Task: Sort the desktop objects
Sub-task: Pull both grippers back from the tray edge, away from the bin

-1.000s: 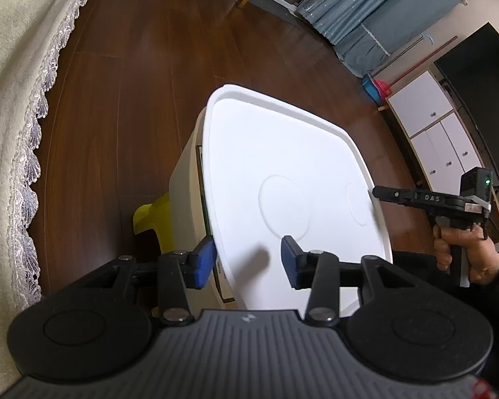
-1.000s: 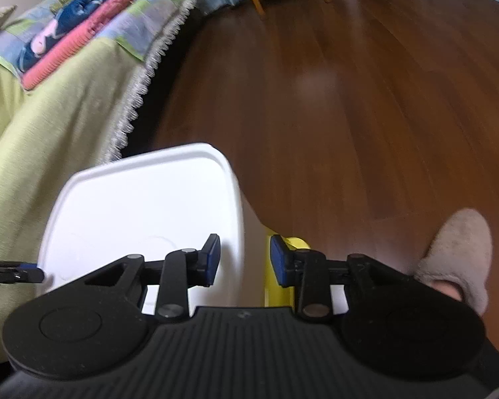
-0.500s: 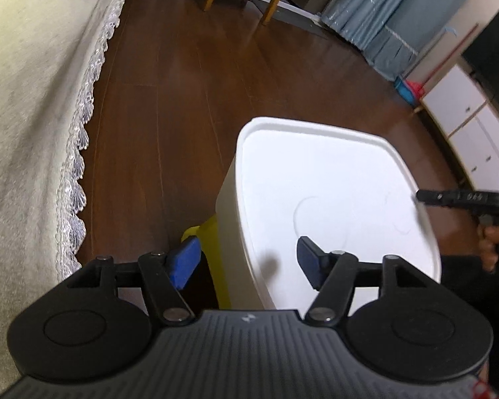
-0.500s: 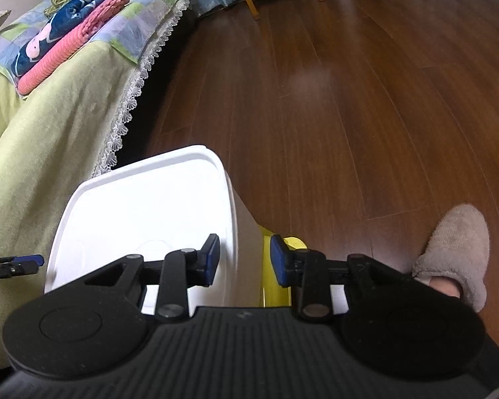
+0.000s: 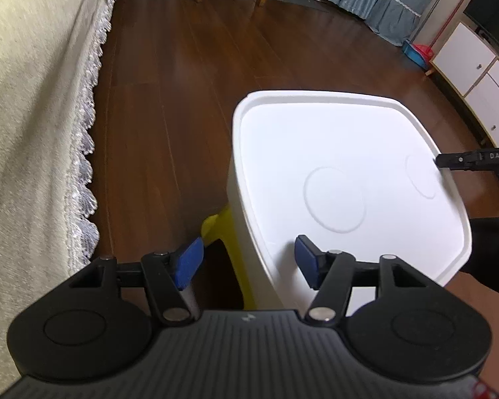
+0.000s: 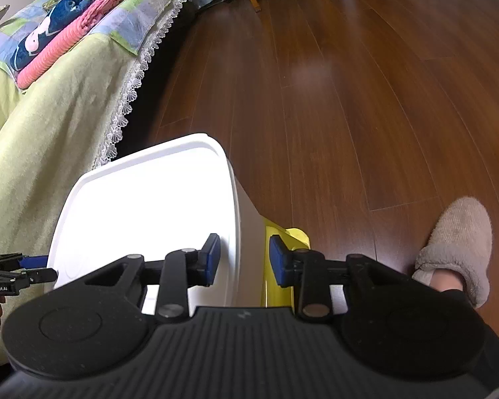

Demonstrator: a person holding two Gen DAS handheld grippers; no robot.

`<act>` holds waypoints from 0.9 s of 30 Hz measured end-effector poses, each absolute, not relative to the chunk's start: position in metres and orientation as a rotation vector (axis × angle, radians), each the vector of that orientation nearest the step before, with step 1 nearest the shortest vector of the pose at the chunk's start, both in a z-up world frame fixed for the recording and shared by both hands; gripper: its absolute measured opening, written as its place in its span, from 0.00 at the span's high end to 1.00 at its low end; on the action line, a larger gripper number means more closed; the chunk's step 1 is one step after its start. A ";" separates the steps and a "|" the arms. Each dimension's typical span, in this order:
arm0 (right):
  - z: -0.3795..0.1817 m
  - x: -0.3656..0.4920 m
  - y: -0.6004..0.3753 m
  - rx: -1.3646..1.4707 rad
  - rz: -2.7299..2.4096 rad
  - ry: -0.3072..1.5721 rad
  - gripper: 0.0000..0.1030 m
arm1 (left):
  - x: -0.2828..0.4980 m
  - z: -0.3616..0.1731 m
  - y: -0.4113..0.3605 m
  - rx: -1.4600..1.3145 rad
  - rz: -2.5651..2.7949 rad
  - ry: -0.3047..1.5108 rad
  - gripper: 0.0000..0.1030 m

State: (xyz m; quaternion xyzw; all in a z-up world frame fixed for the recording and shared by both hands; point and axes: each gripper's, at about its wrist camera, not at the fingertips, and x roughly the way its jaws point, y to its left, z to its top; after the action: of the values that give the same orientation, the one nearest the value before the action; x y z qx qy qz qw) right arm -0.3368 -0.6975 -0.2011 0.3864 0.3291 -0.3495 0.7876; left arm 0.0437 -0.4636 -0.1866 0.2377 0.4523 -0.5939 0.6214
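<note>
The left gripper [image 5: 248, 261] straddled the white table's [image 5: 342, 153] left edge, closing slightly, gripping nothing; the right gripper [image 6: 244, 262], narrowly open and empty, straddled its right edge

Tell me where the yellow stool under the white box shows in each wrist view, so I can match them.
Left wrist: the yellow stool peeks out at lower centre, left of the white box, above the left blue pad.
Right wrist: it shows at lower centre-right, right of the box wall, behind the right blue pad.
Shared landmark: the fringed bedspread along the left edge of both.
</note>
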 end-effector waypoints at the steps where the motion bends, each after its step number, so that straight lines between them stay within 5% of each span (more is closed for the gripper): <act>1: -0.200 -0.336 -0.697 0.832 -0.753 0.710 0.72 | 0.039 -0.189 -0.470 0.541 -1.362 1.045 0.39; 14: -0.185 -0.345 -0.686 0.780 -0.790 0.632 0.71 | 0.022 -0.162 -0.471 0.468 -1.361 0.981 0.39; 17: -0.177 -0.347 -0.669 0.716 -0.795 0.635 0.65 | 0.010 -0.153 -0.460 0.434 -1.354 0.972 0.36; 24: -0.156 -0.359 -0.612 0.675 -0.835 0.612 0.38 | -0.038 -0.125 -0.432 0.418 -1.371 0.915 0.03; 27: -0.143 -0.364 -0.586 0.668 -0.830 0.608 0.33 | -0.061 -0.112 -0.420 0.424 -1.384 0.901 0.01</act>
State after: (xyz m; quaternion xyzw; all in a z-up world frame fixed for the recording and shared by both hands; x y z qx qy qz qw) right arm -0.3639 -0.5858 -0.1431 0.3135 0.2854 -0.3895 0.8176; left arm -0.0614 -0.4199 -0.1122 0.1874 0.3980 -0.6110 0.6581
